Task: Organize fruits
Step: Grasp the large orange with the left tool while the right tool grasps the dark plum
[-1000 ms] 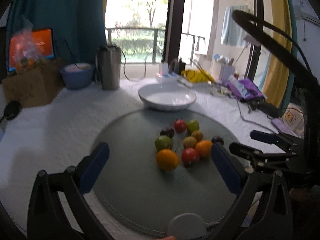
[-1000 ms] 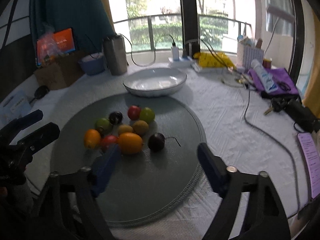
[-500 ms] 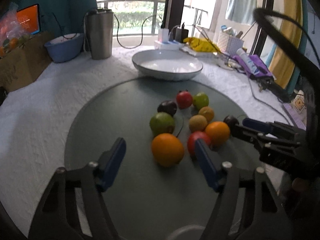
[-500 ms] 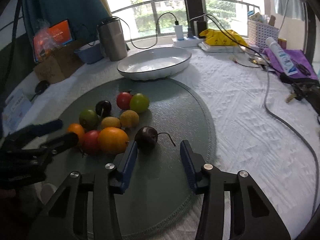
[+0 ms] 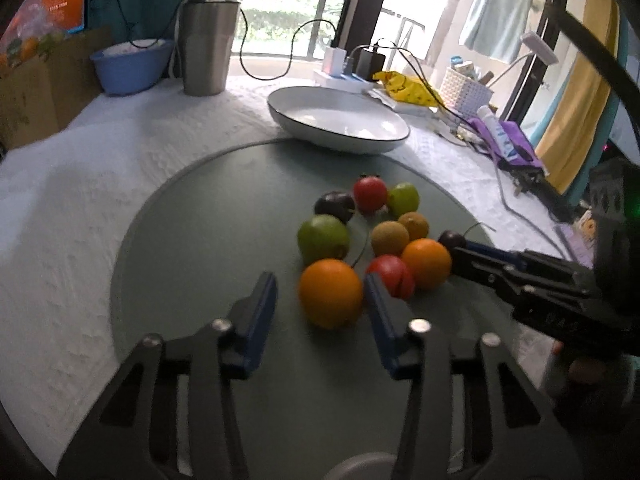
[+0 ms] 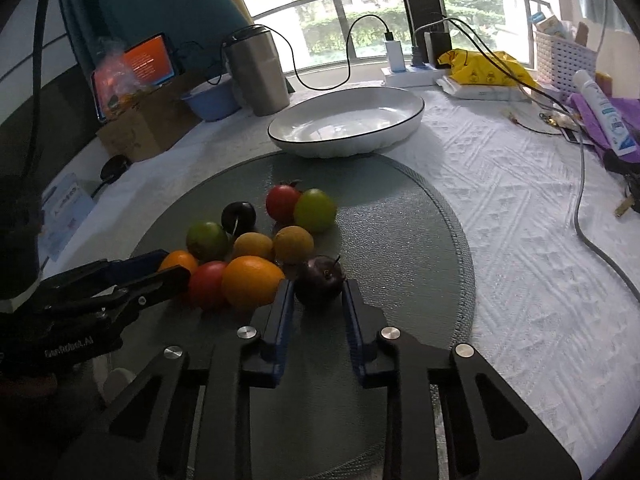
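Observation:
Several small fruits lie clustered on a round grey mat [image 5: 200, 240]. My left gripper [image 5: 320, 292] is open, its blue fingers on either side of the nearest orange [image 5: 330, 292], with a gap on the left side. My right gripper [image 6: 318, 292] has its jaws close around a dark plum [image 6: 319, 280], seemingly just touching it. The plum still rests on the mat [image 6: 400, 240]. An empty white bowl [image 5: 340, 120] stands behind the mat; it also shows in the right wrist view [image 6: 348, 124].
A steel tumbler [image 5: 206, 48], a blue bowl [image 5: 132, 64] and a cardboard box [image 5: 36, 84] stand at the back left. Charger cables [image 6: 592, 220], a white basket [image 6: 568, 56], a yellow bag [image 6: 484, 68] and purple items [image 5: 508, 140] crowd the right side.
Both grippers moved forward toward the fruits and narrowed. The left now straddles the near orange; the right now brackets the dark plum.

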`<state>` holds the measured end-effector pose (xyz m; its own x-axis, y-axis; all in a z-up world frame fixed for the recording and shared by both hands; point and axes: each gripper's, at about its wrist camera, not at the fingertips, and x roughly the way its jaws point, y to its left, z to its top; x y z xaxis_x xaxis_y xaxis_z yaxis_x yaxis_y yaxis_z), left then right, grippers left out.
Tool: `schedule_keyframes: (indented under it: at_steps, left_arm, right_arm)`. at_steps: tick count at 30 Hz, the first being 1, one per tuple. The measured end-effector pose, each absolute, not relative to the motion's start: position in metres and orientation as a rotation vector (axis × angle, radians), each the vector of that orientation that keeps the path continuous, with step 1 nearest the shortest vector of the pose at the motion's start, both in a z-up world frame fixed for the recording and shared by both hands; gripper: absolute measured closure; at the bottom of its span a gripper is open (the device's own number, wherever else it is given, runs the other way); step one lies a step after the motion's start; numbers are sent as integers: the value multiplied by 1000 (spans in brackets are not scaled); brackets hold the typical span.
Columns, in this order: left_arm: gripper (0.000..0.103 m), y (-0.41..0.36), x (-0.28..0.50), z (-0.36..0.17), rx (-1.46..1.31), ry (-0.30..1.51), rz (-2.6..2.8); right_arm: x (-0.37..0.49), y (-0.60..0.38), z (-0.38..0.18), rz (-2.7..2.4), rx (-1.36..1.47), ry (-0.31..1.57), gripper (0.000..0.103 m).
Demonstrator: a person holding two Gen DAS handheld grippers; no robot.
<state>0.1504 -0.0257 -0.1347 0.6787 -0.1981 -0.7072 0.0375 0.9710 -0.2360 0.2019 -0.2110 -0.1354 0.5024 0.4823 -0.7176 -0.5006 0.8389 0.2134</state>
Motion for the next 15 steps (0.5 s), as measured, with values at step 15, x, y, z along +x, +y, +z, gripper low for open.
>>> schedule_keyframes:
  at_steps: [15]
  left_arm:
    - [68, -29, 148, -117, -193, 776, -158]
  right_arm:
    - [198, -219, -120, 595, -16, 810, 86]
